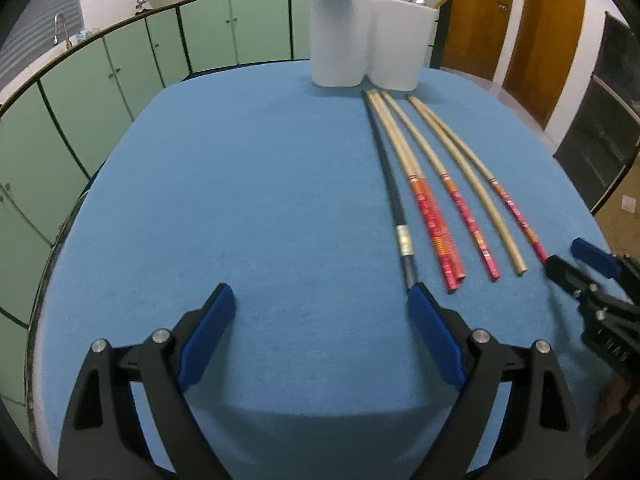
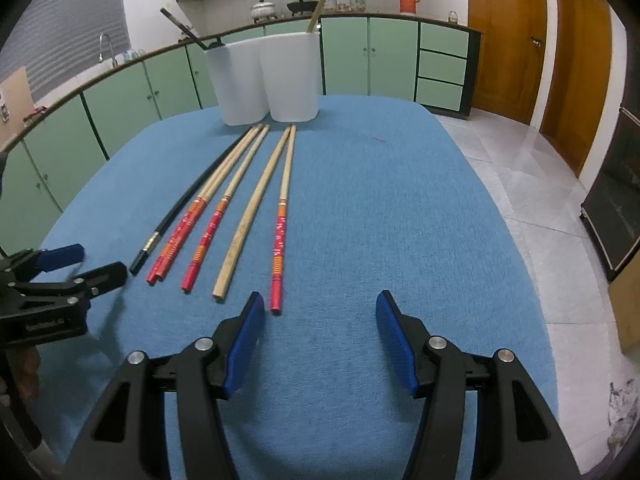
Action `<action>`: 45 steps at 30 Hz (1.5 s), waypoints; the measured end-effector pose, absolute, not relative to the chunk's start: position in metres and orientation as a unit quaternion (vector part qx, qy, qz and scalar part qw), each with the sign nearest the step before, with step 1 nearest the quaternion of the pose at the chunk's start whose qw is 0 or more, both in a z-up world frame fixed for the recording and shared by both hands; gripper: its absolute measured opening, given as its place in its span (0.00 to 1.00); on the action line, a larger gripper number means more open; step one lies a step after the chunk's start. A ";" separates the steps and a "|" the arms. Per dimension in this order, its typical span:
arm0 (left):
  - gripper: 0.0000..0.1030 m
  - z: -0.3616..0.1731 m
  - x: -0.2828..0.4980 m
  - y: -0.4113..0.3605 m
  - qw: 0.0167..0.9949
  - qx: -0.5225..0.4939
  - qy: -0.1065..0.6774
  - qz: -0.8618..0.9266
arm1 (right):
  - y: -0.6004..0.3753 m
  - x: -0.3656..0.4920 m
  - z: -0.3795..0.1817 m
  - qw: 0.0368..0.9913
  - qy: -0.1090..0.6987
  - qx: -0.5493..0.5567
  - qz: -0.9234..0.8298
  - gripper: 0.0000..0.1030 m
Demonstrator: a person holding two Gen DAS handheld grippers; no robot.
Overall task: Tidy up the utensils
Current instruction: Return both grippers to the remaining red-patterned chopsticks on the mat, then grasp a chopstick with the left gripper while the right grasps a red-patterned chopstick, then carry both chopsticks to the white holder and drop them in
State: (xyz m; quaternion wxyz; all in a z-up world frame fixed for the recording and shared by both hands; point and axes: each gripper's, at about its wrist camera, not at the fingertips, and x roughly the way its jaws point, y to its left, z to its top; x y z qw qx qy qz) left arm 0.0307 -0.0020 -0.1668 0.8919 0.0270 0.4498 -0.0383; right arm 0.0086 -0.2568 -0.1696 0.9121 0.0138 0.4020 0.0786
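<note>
I am holding my left gripper wide and empty — its right pad is meeting the black chopstick; my right gripper is gaping wide too, beside a red-ended chopstick — gripping nothing.

Left gripper and right gripper, fingers spread wide, side by side.

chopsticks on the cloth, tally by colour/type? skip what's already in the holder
Black chopstick: 1
Red-handled chopsticks: 4, two of them lying pressed together
Plain wooden chopstick: 1
Total on the blue cloth: 6
</note>
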 end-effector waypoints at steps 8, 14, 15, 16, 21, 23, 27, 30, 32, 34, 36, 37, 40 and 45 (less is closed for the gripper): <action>0.69 -0.170 0.033 -0.016 0.896 0.030 0.441 -0.050 | -0.250 0.007 -0.170 0.912 0.400 0.008 0.092 0.37; 0.61 -0.171 0.033 -0.018 0.899 0.023 0.434 -0.056 | -0.243 0.011 -0.171 0.910 0.403 -0.002 0.099 0.28; 0.61 -0.171 0.034 -0.019 0.899 0.021 0.434 -0.059 | -0.243 0.011 -0.171 0.909 0.404 -0.002 0.100 0.26; 0.60 -0.172 0.034 -0.020 0.899 0.021 0.434 -0.060 | -0.242 0.012 -0.171 0.909 0.405 -0.003 0.100 0.26; 0.31 -0.170 0.034 -0.024 0.898 0.017 0.432 -0.079 | -0.238 0.014 -0.171 0.906 0.408 -0.003 0.110 0.06; 0.14 -0.170 0.034 -0.027 0.897 0.017 0.432 -0.090 | -0.238 0.014 -0.170 0.906 0.409 -0.002 0.110 0.06; 0.07 -0.167 0.033 -0.029 0.894 0.012 0.436 -0.105 | -0.242 0.015 -0.165 0.907 0.406 0.004 0.113 0.05; 0.07 -0.157 0.030 -0.025 0.899 0.011 0.426 -0.105 | -0.247 0.013 -0.152 0.911 0.396 0.002 0.115 0.05; 0.07 -0.144 0.027 -0.022 0.906 0.016 0.411 -0.104 | -0.250 0.011 -0.139 0.917 0.383 -0.006 0.114 0.05; 0.07 -0.126 0.024 -0.019 0.914 0.023 0.391 -0.101 | -0.253 0.010 -0.124 0.922 0.369 -0.013 0.115 0.05; 0.07 -0.108 0.024 -0.016 0.923 0.026 0.372 -0.100 | -0.257 0.009 -0.104 0.929 0.351 -0.019 0.116 0.05; 0.07 -0.097 0.023 -0.015 0.927 0.027 0.361 -0.100 | -0.259 0.009 -0.098 0.932 0.344 -0.020 0.116 0.05; 0.07 -0.070 0.023 -0.012 0.937 0.027 0.332 -0.101 | -0.264 0.011 -0.071 0.939 0.322 -0.017 0.118 0.05; 0.07 -0.031 0.034 -0.012 0.949 0.015 0.295 -0.109 | -0.276 0.024 -0.028 0.947 0.296 0.002 0.128 0.05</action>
